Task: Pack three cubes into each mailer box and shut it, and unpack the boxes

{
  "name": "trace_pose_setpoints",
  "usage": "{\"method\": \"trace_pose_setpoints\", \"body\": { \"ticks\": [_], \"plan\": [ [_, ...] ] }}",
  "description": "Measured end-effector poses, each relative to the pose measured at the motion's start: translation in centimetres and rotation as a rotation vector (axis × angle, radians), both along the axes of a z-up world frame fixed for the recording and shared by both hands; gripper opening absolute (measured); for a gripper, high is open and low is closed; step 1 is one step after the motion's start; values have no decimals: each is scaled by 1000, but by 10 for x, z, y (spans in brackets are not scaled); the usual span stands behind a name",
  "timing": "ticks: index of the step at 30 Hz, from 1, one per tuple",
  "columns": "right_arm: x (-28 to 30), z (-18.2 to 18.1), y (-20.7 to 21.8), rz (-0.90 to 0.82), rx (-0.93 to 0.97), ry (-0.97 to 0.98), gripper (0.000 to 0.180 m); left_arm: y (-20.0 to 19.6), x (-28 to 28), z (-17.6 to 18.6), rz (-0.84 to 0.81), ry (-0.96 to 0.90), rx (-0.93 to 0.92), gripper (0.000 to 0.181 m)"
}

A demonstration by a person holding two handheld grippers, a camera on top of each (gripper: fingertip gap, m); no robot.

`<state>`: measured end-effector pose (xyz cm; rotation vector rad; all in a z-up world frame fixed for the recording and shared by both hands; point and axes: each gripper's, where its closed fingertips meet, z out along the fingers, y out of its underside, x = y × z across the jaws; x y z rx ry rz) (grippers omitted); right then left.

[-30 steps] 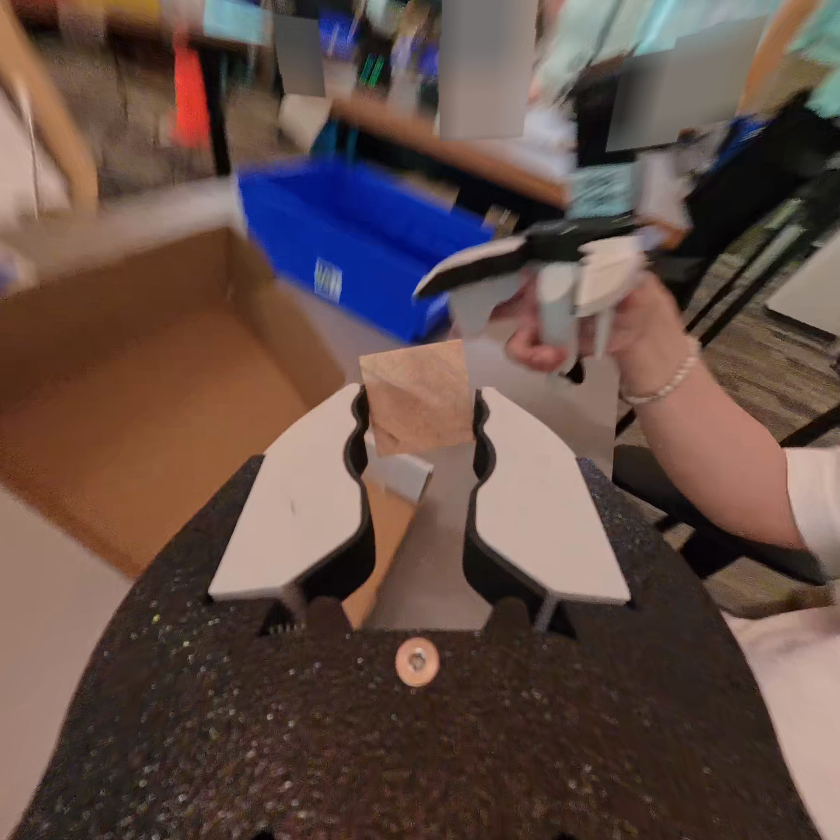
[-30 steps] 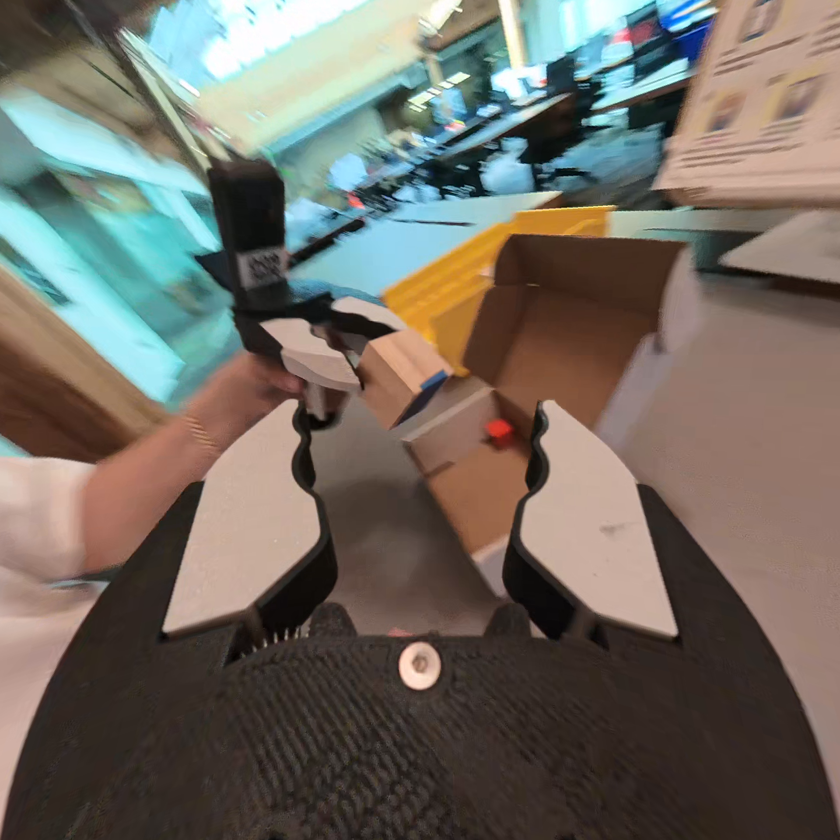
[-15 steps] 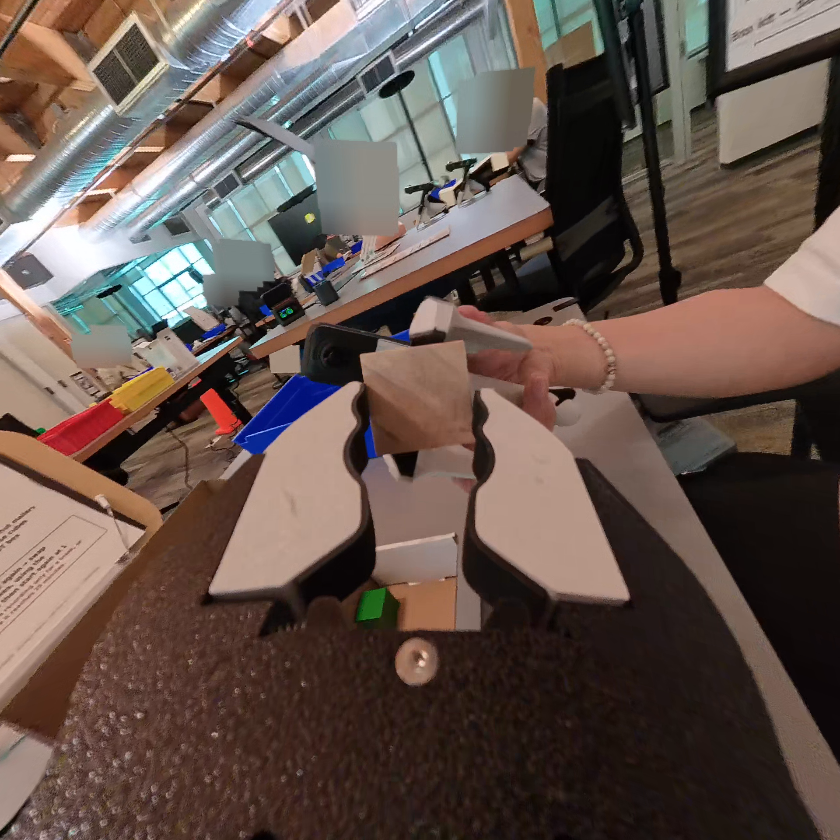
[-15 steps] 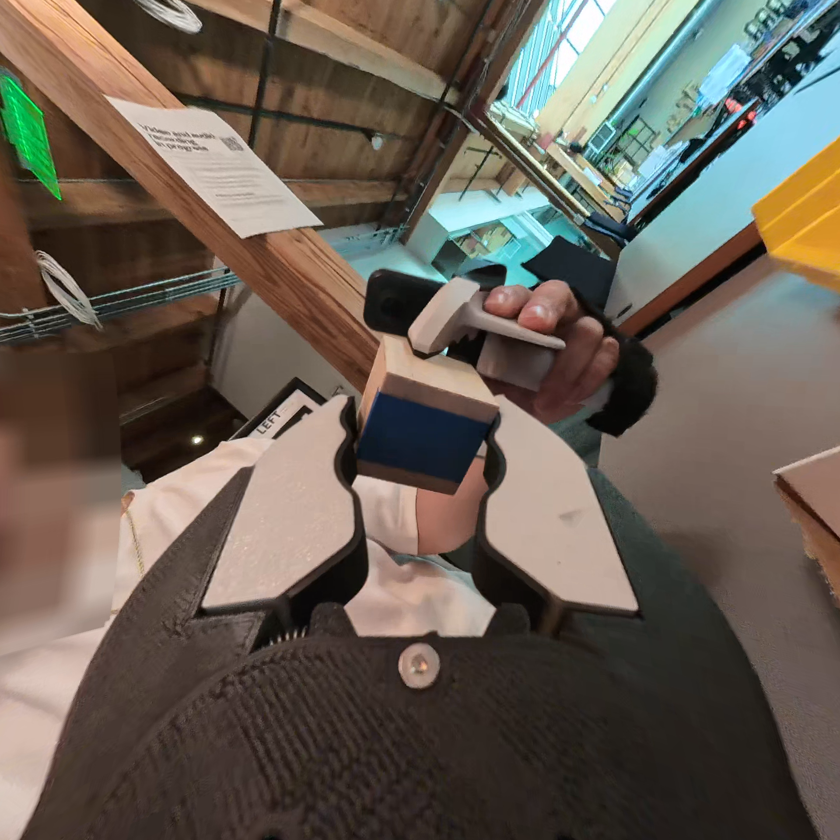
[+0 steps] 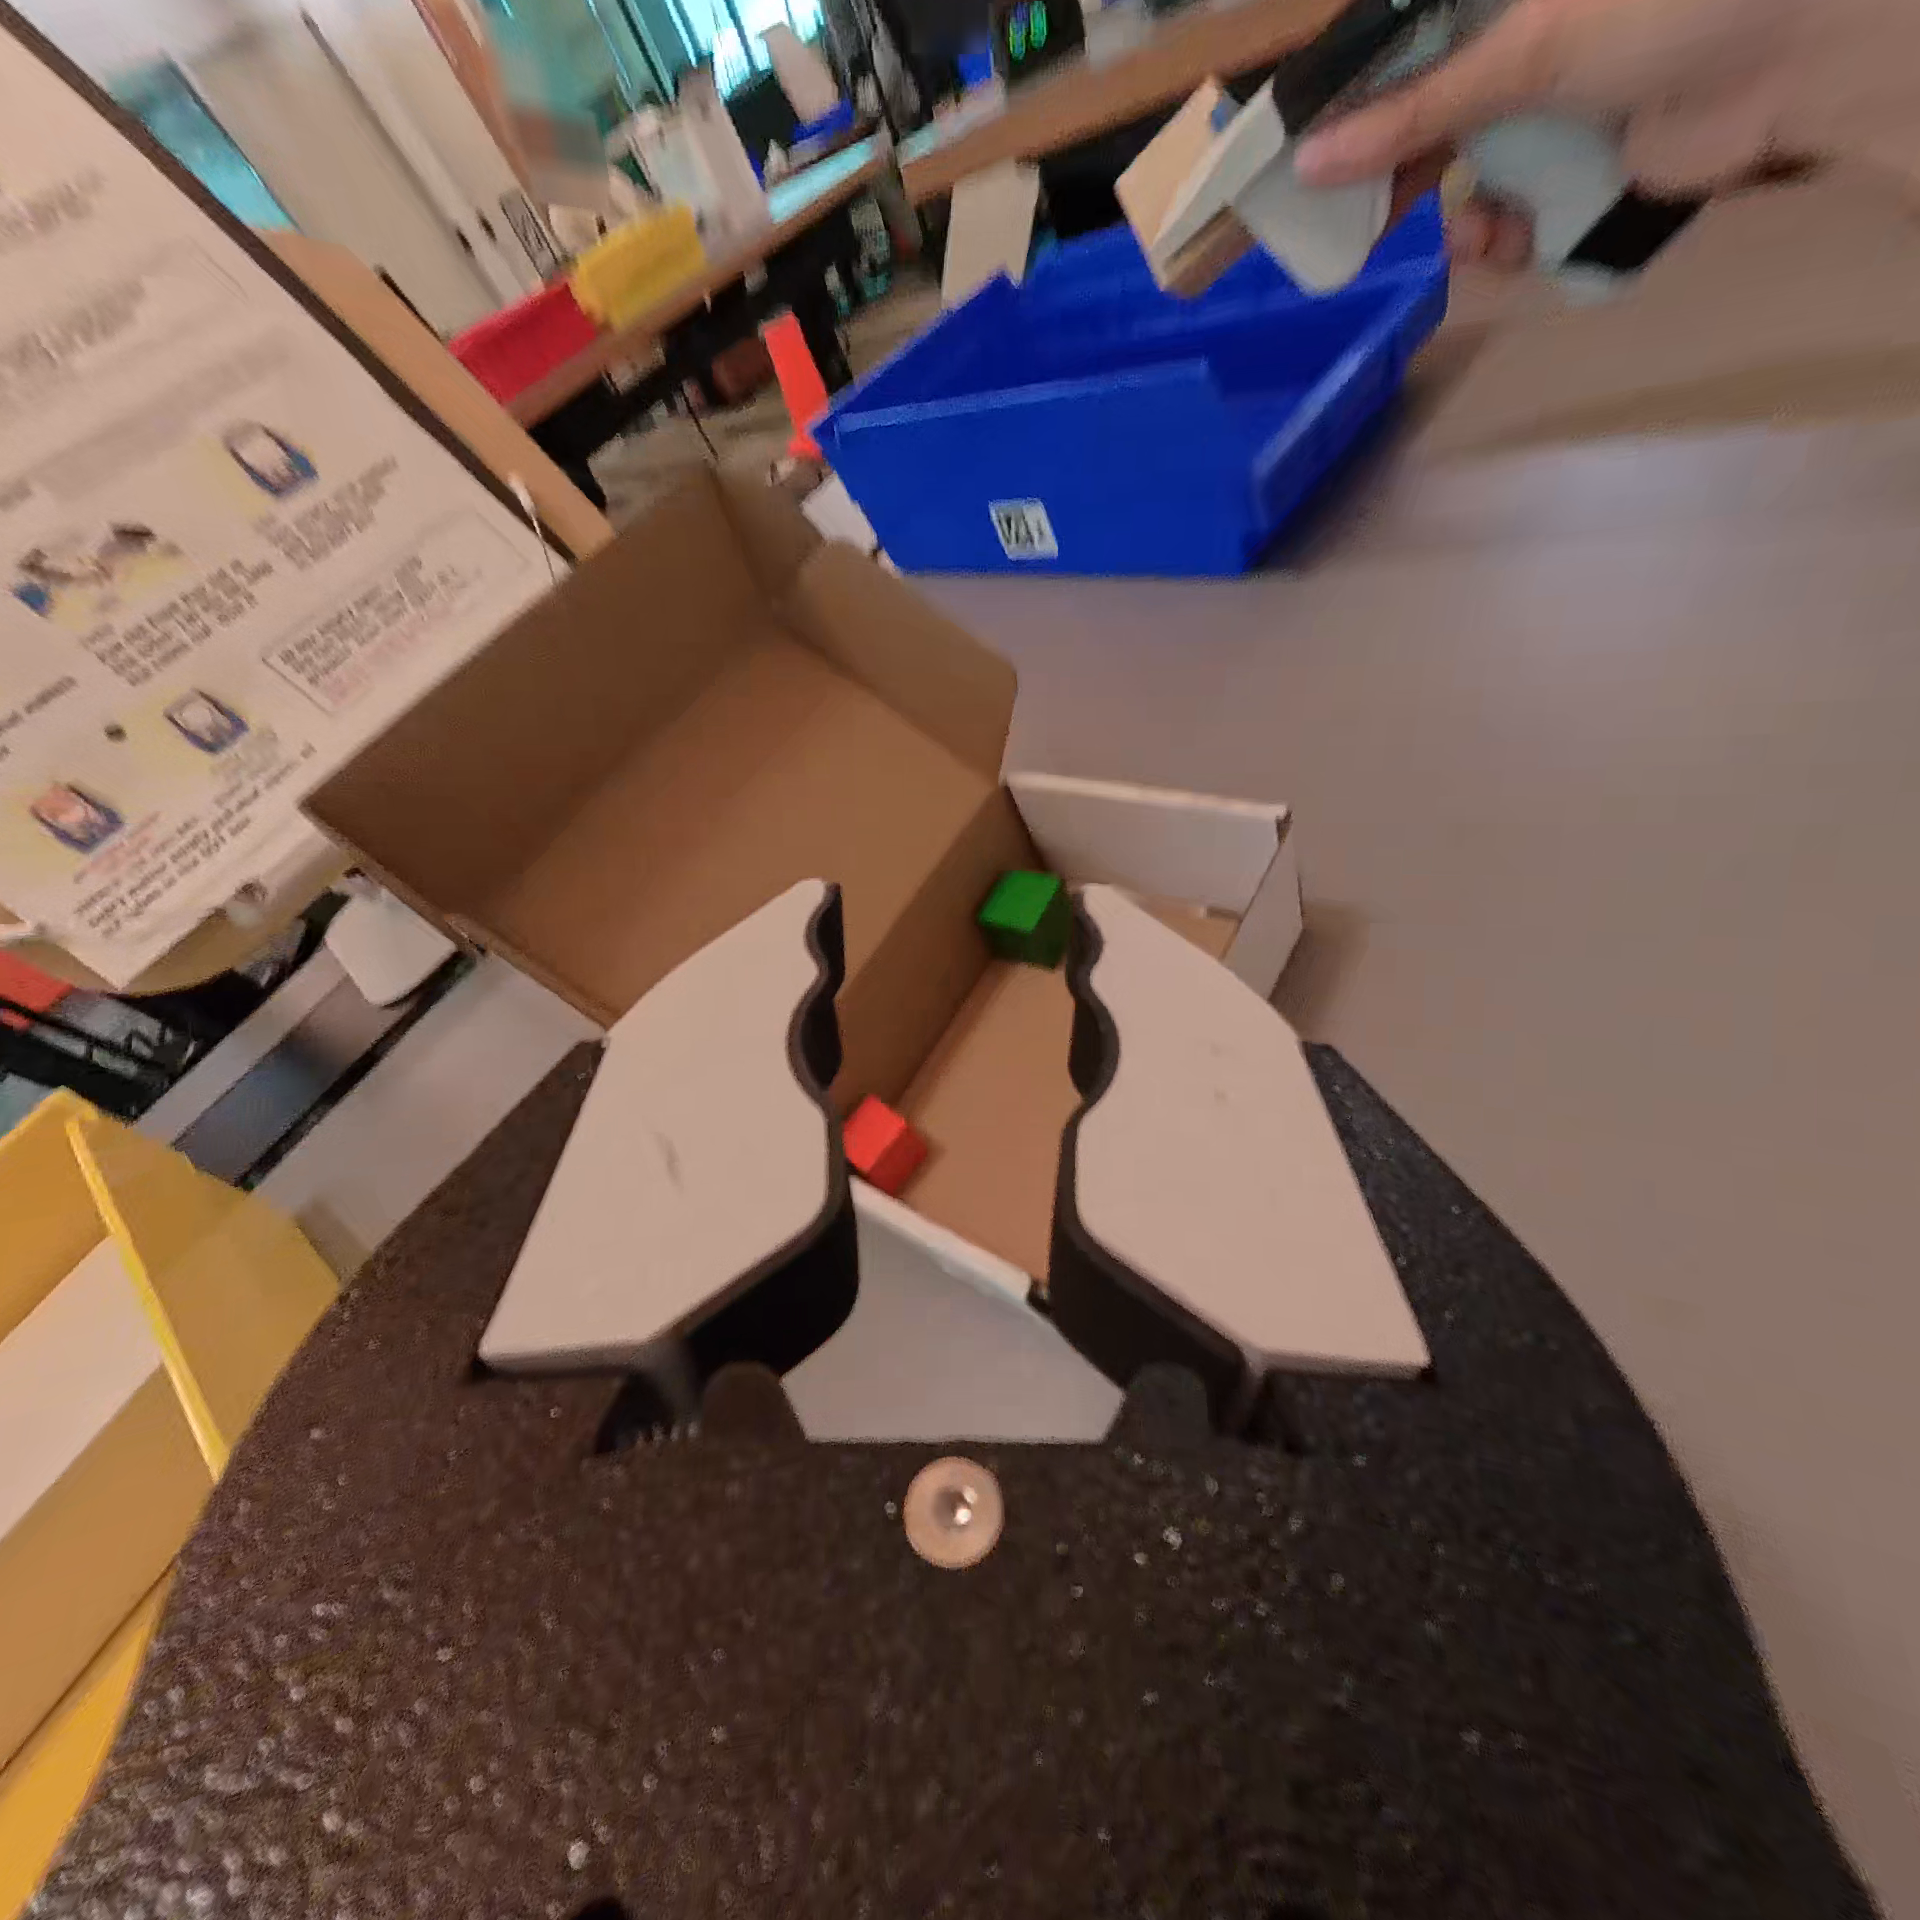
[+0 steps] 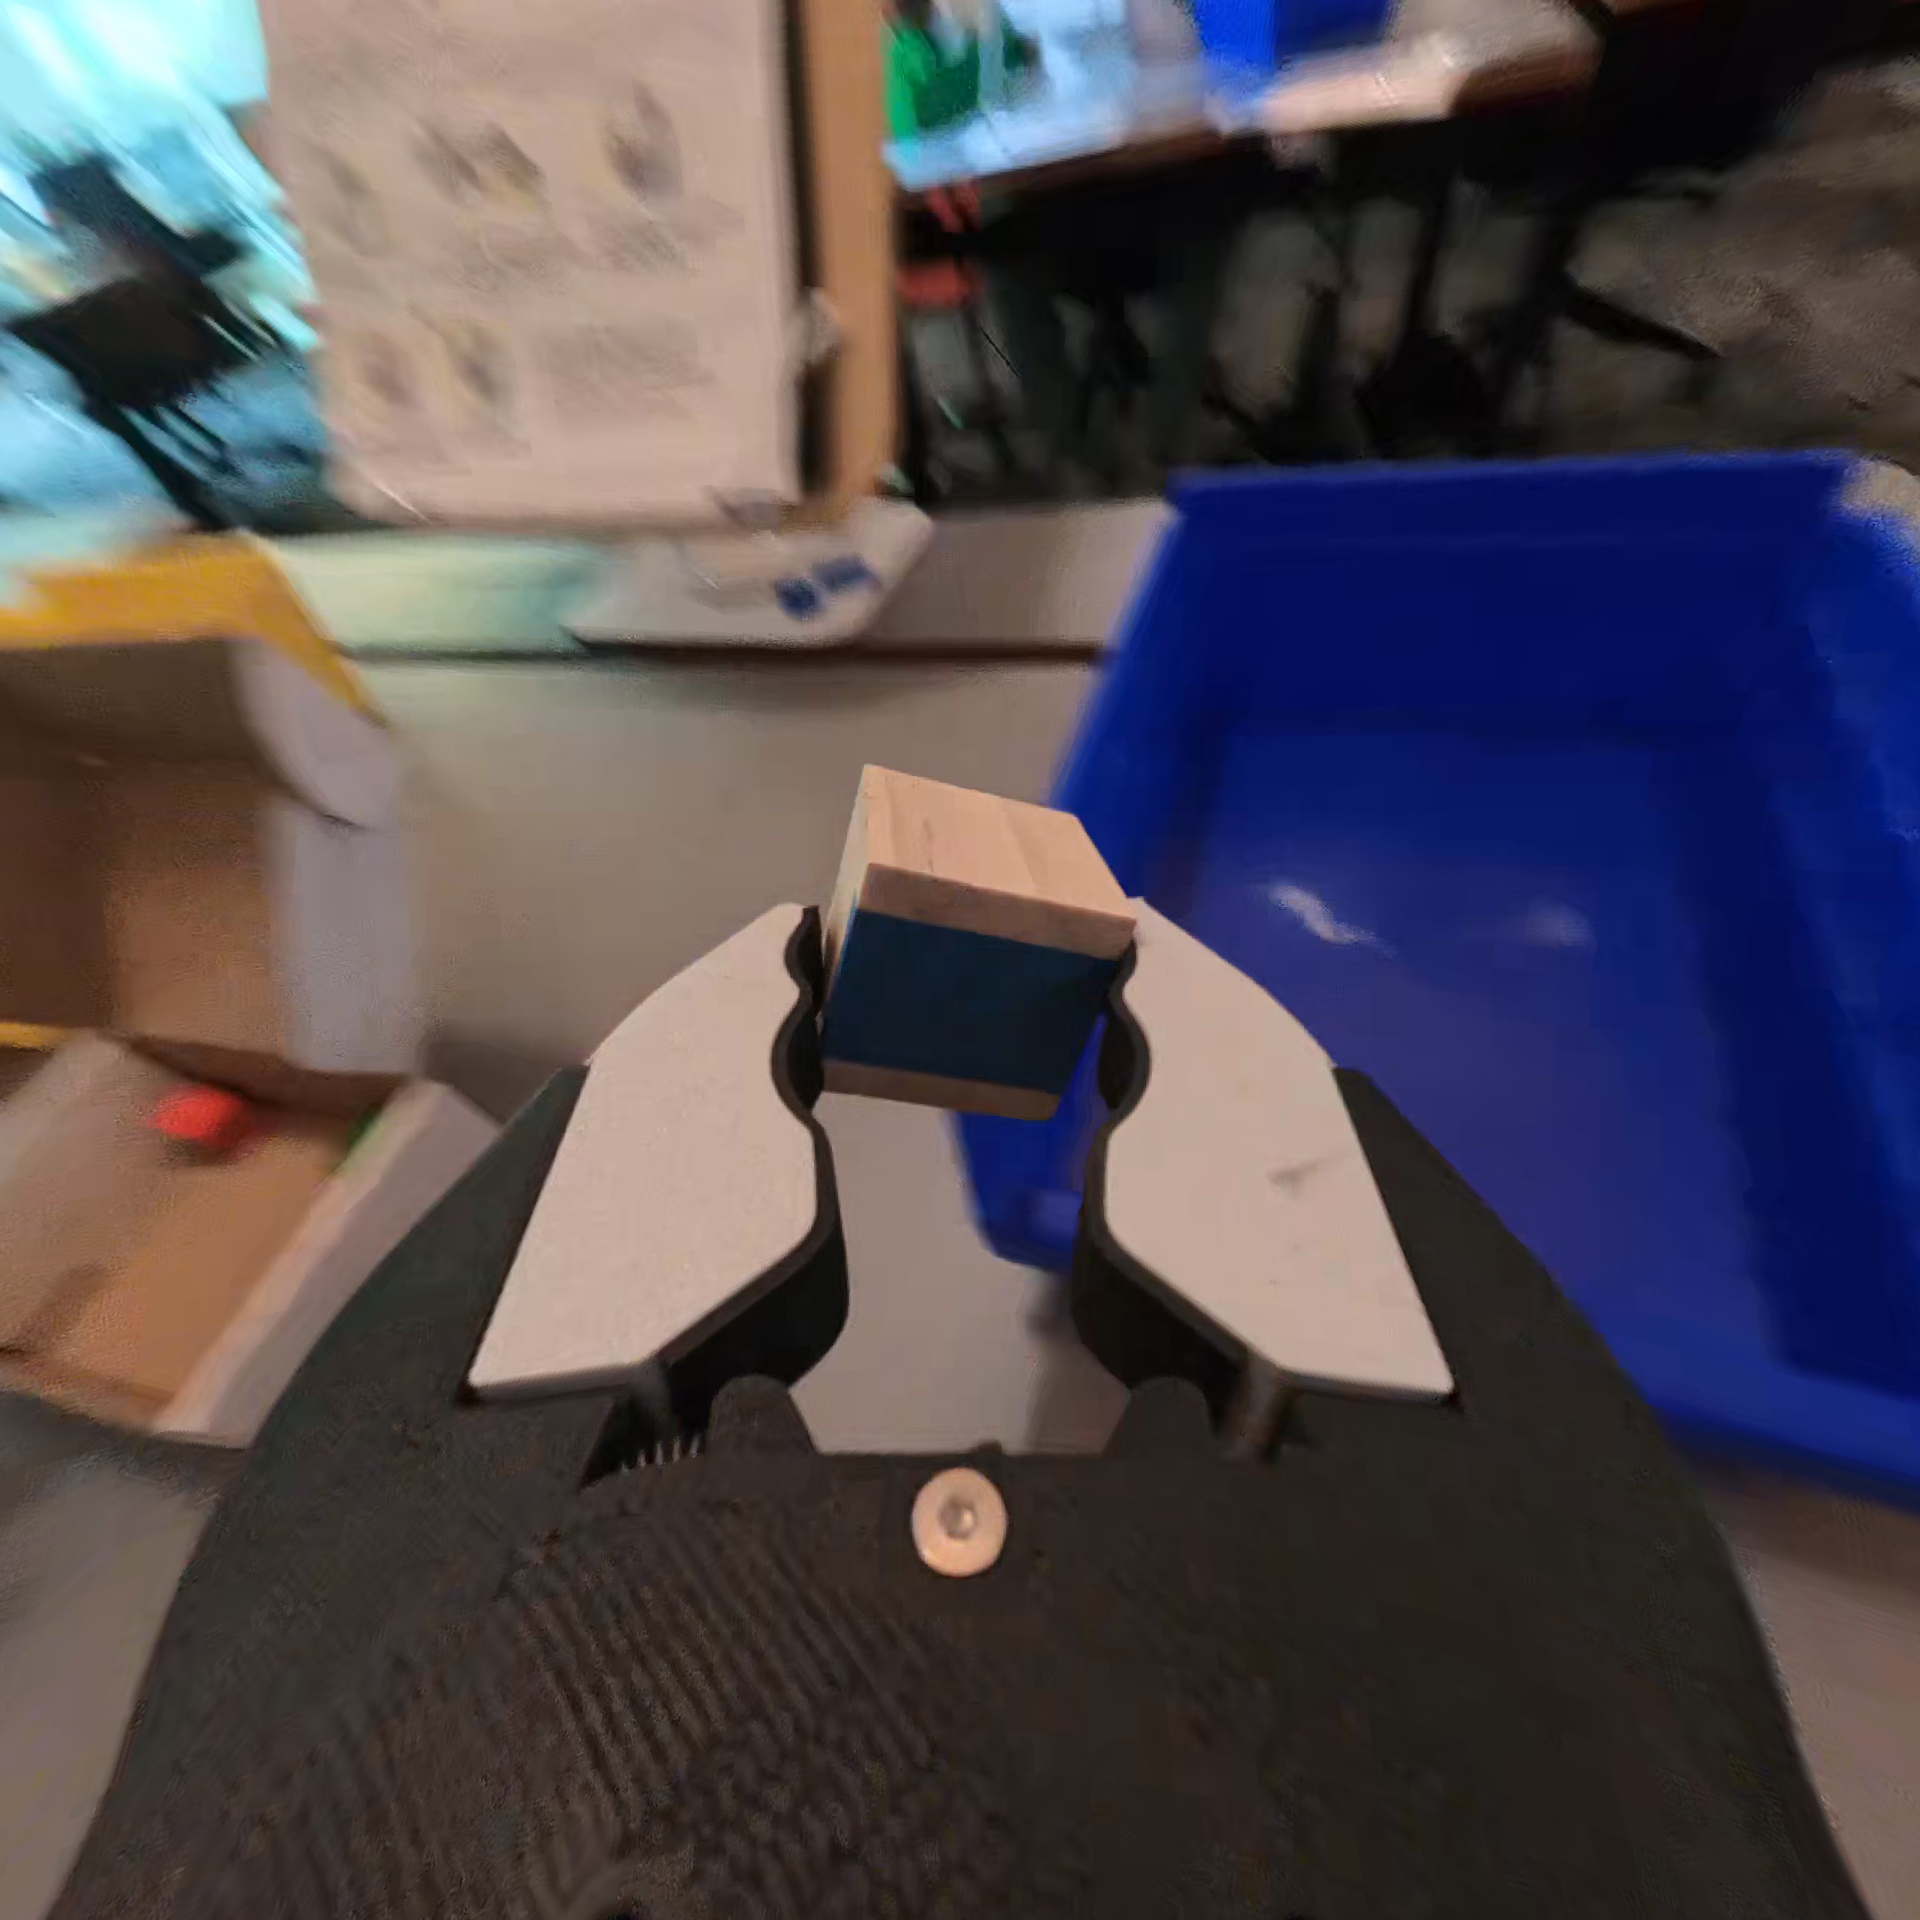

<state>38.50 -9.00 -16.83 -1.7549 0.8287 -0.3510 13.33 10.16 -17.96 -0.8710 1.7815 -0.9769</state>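
The grey desk (image 5: pixel 1558 831) carries everything here. Far right on it in the left wrist view sits the blue bin (image 5: pixel 1143 457), and a yellow bin (image 5: pixel 114 1351) shows at the near left edge. Between them stands the open mailer box (image 5: pixel 665 769), its lid flap raised toward the far left, just below the left claw (image 5: pixel 951 1003). That claw is empty, its jaws parted with only the box interior showing in the gap. The right claw (image 6: pixel 966 997) is clamped on a wooden cube with a blue face (image 6: pixel 971 945), held in the air above the near left corner of the blue bin; the same cube shows far right in the left wrist view, blurred. Inside the box lie a green cube (image 5: pixel 1023 914) at the far end and a red cube (image 5: pixel 883 1143) at the near end, well apart.

Judging by where it hangs, the held cube is bound for the bin, so this looks like unpacking, with two cubes left to take out. The cube sits tilted at the very fingertips, so a quick swing could twist it loose and drop it on the desk short of the bin. The bin's near wall is close beneath; coming down early could knock the cube against the rim. For the left claw, the red cube lies hard against the box's near wall, so one finger may catch the cardboard and shove the light box instead of gripping
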Motion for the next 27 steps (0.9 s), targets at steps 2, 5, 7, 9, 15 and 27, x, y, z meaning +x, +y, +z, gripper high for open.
{"method": "trace_pose_setpoints", "body": {
  "ticks": [2,5,7,9,15,27],
  "plan": [
    [24,-29,-21,-51,-197,54,51,0,-1,-12,8,76,11,39],
    [47,-64,-32,-65,-414,124,51,1,2,-19,62,171,-38,38],
    [55,-75,-31,-71,-461,140,51,5,3,-19,106,209,-62,36],
    [51,-86,-25,-19,-483,183,51,12,5,-19,157,253,-78,36],
    [47,-85,-20,-19,-391,169,66,5,21,-30,185,488,-155,36],
    [-7,-12,-20,2,-326,-144,79,-13,97,-99,581,854,-499,56]
  ]
}}
